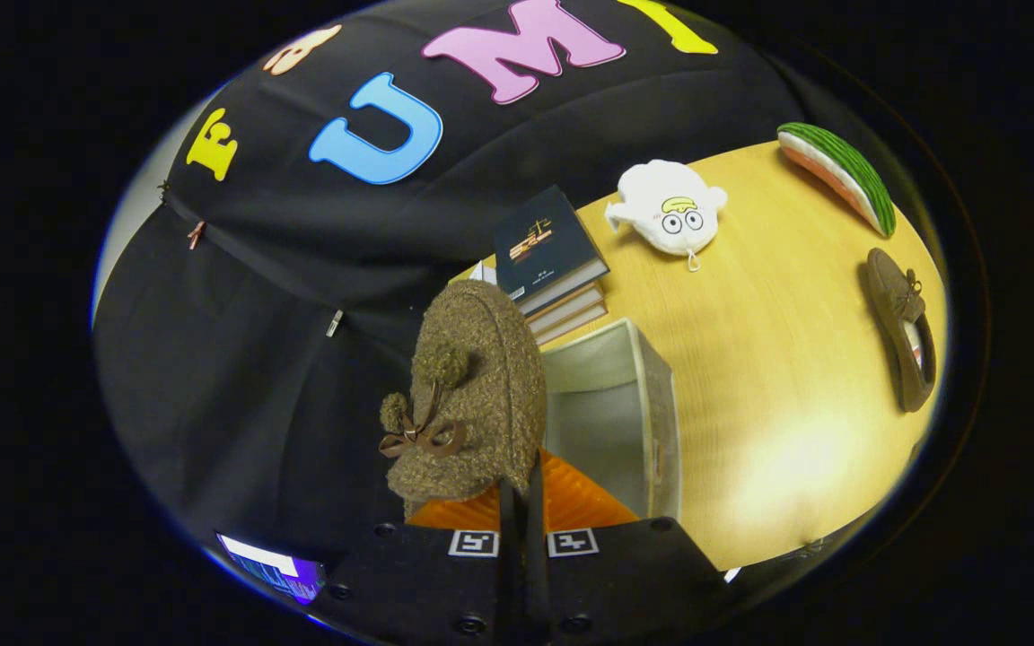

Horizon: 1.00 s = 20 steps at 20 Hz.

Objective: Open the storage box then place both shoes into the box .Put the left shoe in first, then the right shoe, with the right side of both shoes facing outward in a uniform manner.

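A fuzzy brown slipper (472,395) with a bow and two pompoms hangs in the grip of the fingers (521,502), which are clenched together on its rear edge, the toe pointing away from them. The slipper is held above the worktop (768,377), its body rising just ahead of the fingers and partly in front of the open storage box (625,413). The box, grey-walled and pale inside, stands on the light wooden worktop just beyond the fingers and beside the held slipper; nothing can be made out inside the part of it that shows.

The second slipper (903,332), the same brown with a small bow, lies on the worktop well apart from the box, near the far edge, its opening showing a pale lining. Behind the box, a stack of books (551,260) sits with a dark-covered volume on top, touching or nearly touching the box's back wall. A white plush toy (668,213) with cartoon eyes lies beyond the books, and a cushion shaped like a watermelon slice (840,175) rests farther along, near the second slipper. A lit screen (270,565) glows low down beside the gripper's body.
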### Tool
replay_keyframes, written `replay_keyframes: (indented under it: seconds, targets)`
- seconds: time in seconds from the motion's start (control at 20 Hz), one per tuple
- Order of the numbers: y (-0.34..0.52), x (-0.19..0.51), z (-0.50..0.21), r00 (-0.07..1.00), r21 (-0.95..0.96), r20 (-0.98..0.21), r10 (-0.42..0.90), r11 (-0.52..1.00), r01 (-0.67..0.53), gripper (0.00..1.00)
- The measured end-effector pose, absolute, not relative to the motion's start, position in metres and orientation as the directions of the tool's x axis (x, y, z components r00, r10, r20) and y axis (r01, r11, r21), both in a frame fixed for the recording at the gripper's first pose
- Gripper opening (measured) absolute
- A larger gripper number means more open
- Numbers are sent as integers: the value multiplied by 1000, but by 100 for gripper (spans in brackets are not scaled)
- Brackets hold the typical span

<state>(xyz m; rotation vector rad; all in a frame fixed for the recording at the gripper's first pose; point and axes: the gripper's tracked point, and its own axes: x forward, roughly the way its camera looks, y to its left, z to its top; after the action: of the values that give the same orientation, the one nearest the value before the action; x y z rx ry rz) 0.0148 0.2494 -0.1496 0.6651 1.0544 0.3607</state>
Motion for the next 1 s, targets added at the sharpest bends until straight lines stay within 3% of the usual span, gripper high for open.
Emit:
replay_keyframes:
  seconds: [0.85, 0.95, 1.0]
  targets:
    - [310, 2, -245, 319, 545, -810, 493, 833, 96, 7]
    - [319, 1, -242, 302, 580, -793, 530, 808, 105, 13]
    - [323, 2, -236, 293, 603, -779, 554, 790, 111, 30]
